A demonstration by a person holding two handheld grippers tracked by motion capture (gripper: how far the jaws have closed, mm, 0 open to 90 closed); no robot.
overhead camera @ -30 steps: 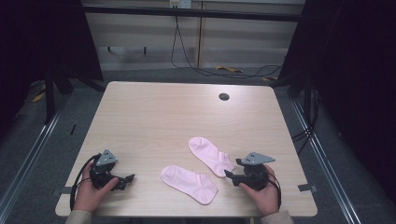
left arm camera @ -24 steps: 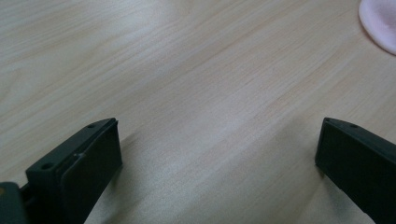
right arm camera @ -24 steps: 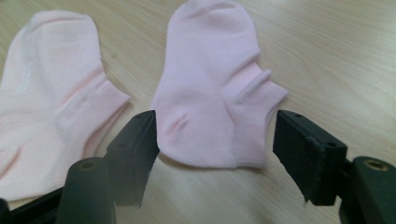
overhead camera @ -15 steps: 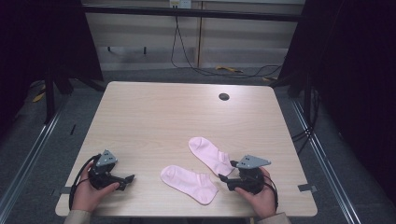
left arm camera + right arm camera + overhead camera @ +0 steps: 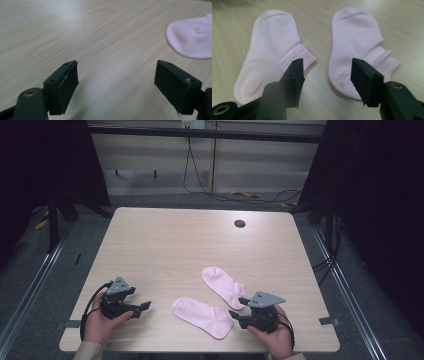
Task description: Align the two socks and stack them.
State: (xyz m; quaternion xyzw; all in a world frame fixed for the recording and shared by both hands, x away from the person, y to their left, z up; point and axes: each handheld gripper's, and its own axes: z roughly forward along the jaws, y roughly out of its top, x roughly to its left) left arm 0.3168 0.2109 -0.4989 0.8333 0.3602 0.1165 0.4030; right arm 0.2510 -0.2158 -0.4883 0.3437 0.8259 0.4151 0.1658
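Near the table's [image 5: 165, 235] front edge: two pink socks [image 5: 202, 316] flat, side by side. Right gripper [image 5: 239, 308] just beside them, jaws apart, empty. Left gripper [image 5: 145, 307] likewise released.

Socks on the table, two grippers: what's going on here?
A person holds a gripper in each hand at the near edge of the table. Two pink socks lie flat side by side: the near sock and the far sock. The right gripper, jaws open, points at the socks' cuff ends, close to them but gripping nothing. The left gripper, also open, sits over bare wood left of the socks. Neither sock is held yet.
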